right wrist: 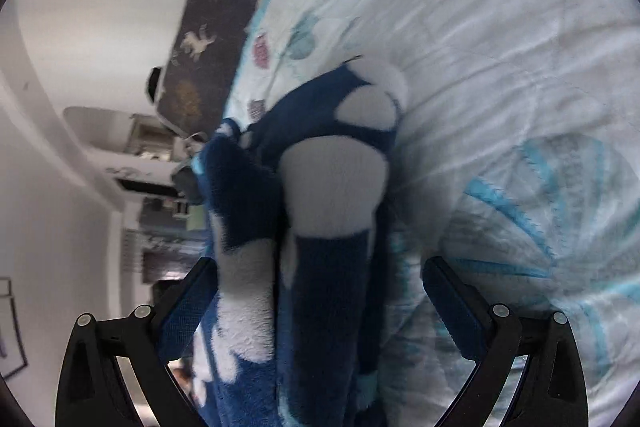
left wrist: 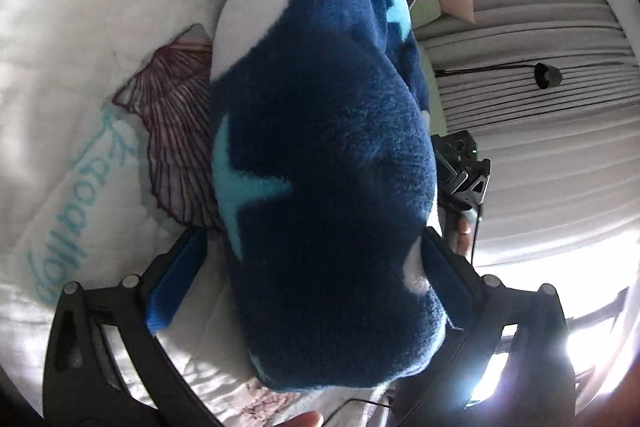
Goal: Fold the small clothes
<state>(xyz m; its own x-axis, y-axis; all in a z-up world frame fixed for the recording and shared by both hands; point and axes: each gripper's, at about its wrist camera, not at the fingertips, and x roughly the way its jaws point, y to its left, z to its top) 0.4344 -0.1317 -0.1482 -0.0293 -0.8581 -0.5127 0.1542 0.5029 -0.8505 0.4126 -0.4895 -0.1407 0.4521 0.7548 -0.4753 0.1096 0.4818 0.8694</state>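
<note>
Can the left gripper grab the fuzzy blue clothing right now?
Probably yes. The blue fleece garment already hangs between the open jaws of the left gripper, with nothing else in the gap. It touches the right-hand side and sits off the other one, so closing should pinch it above the seashell bedspread.

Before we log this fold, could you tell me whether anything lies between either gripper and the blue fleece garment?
Nothing visible does. The fleece already fills the space between the left gripper jaws, and it hangs between the open jaws of the right gripper too. Only the quilt lies behind it.
</note>
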